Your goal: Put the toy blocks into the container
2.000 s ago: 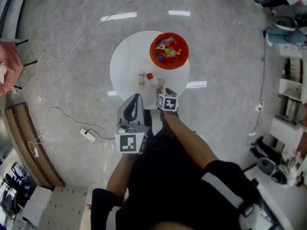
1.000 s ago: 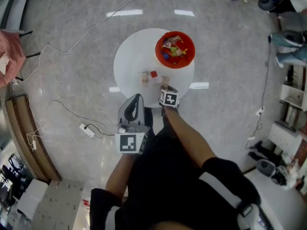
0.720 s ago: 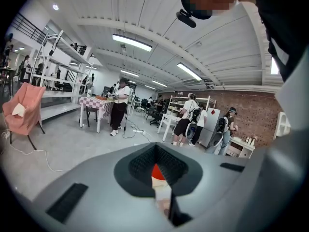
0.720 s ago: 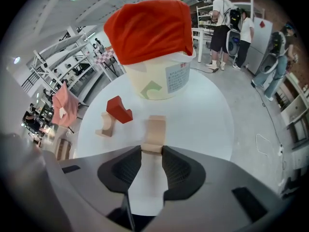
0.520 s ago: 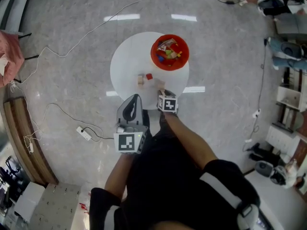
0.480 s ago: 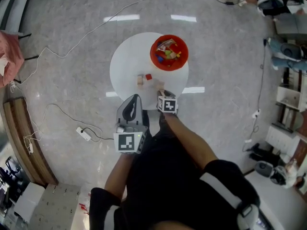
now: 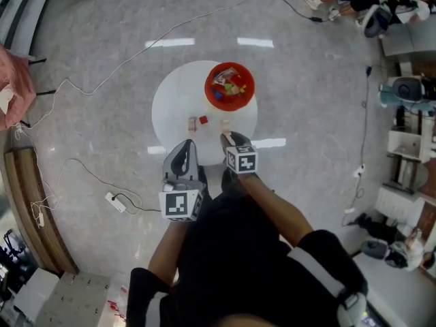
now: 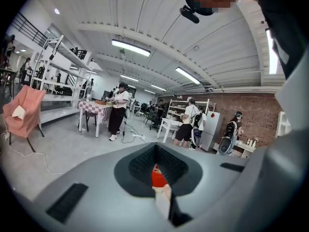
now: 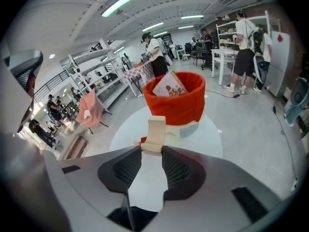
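1. We see a round white table [image 7: 174,101] on a grey floor, with a red container [image 9: 176,108] standing on its far side.
2. The container already holds a heap of coloured toy pieces and a printed card [image 9: 170,87] that sticks up above its rim.
3. The right gripper [image 9: 152,150] pinches a pale wooden block [image 9: 155,128] by its lower end. The two jaw tips press on it from either side, and the block stands upright out of them.
4. In the right gripper view the held block sits in front of the container and short of it. We think it hangs clear of the tabletop, though the angle makes that hard to judge.
5. Two more blocks lie on the table near the person's side of the container: a small red block [image 7: 203,120] and, just beside it, a beige block [image 7: 191,123].
6. The left gripper [image 7: 185,146] is at the table's near edge, left of the right one. Its jaws are pressed together on nothing, leaving only a thin slit through which we glimpse a sliver of red.
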The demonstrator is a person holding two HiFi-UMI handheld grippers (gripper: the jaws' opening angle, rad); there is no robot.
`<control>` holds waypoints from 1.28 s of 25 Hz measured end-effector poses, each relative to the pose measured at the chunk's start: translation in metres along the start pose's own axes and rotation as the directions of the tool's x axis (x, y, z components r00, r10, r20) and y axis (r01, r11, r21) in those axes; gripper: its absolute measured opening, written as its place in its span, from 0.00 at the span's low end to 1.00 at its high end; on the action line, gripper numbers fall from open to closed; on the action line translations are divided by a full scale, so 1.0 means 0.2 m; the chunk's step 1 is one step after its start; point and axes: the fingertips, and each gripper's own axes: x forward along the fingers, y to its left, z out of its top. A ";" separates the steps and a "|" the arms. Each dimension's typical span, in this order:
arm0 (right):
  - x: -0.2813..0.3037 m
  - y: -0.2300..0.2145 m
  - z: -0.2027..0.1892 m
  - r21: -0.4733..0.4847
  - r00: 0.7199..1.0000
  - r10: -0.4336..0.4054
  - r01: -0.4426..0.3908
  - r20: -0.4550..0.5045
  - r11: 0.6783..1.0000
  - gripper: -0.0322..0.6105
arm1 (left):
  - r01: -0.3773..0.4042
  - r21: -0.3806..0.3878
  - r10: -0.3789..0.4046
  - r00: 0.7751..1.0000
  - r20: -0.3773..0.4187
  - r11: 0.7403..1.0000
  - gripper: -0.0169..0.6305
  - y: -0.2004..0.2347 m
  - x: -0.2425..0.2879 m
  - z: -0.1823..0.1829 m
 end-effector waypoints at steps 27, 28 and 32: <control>0.04 -0.23 0.65 -0.120 0.985 -0.029 0.051 0.173 0.992 0.25 | -0.040 0.039 0.037 0.997 0.071 0.998 0.01 -0.08 -0.05 0.12; 0.04 -0.24 0.65 -0.122 0.985 -0.034 0.056 0.169 0.991 0.25 | -0.042 0.038 0.040 0.997 0.071 0.998 0.01 -0.08 -0.06 0.12; 0.08 -0.24 0.64 -0.133 0.987 -0.033 0.055 0.159 0.990 0.26 | -0.054 0.026 0.052 0.996 0.071 0.998 0.01 -0.06 -0.06 0.12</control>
